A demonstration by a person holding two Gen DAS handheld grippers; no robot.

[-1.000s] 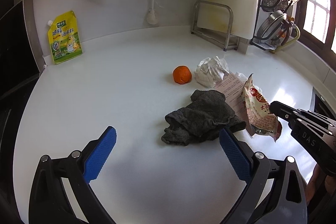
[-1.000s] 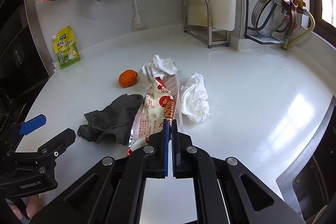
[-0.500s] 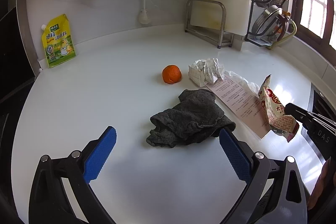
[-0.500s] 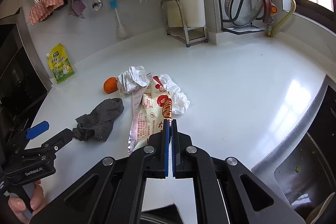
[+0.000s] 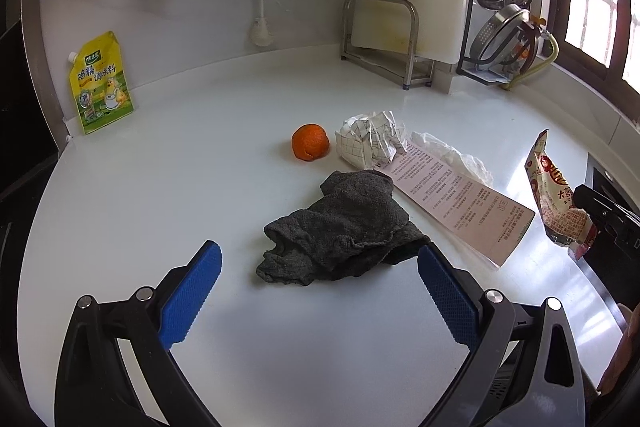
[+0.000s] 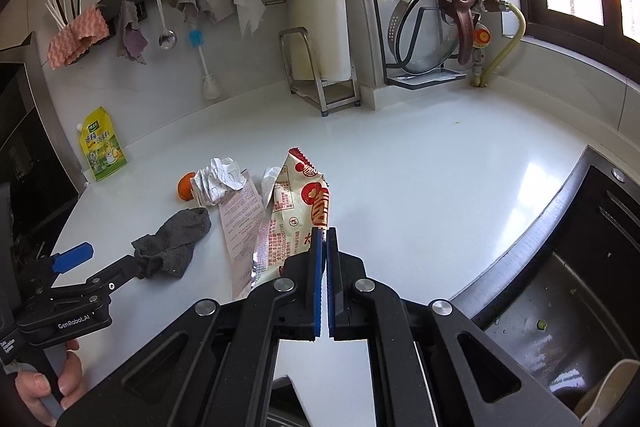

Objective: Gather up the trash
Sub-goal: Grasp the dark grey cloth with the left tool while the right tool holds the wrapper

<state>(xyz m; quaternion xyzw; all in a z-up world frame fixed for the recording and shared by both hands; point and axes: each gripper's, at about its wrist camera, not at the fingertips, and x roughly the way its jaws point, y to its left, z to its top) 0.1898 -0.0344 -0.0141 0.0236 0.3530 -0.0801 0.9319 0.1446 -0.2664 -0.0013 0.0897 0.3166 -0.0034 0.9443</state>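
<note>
The right tongs (image 6: 324,239) have lifted the wrapper (image 6: 298,203) off the worktop (image 6: 420,179), squeezed tight. One piece is picked up. The left tongs (image 5: 320,267), lower middle, stay wide and empty.

Wrapper (image 6: 296,211): near end hidden between the right gripper's (image 6: 324,239) pinched pads.
Tissue (image 6: 270,179): mostly hidden beyond the fingers, behind the wrapper.
Leaflet (image 6: 240,223): near end covered by the wrapper and finger base.
Orange (image 6: 185,187): half hidden behind the paper ball (image 6: 218,179).
Sink (image 6: 560,307): right of the fingers, cut off by the edge.
Leaflet print: too small to read.
</note>
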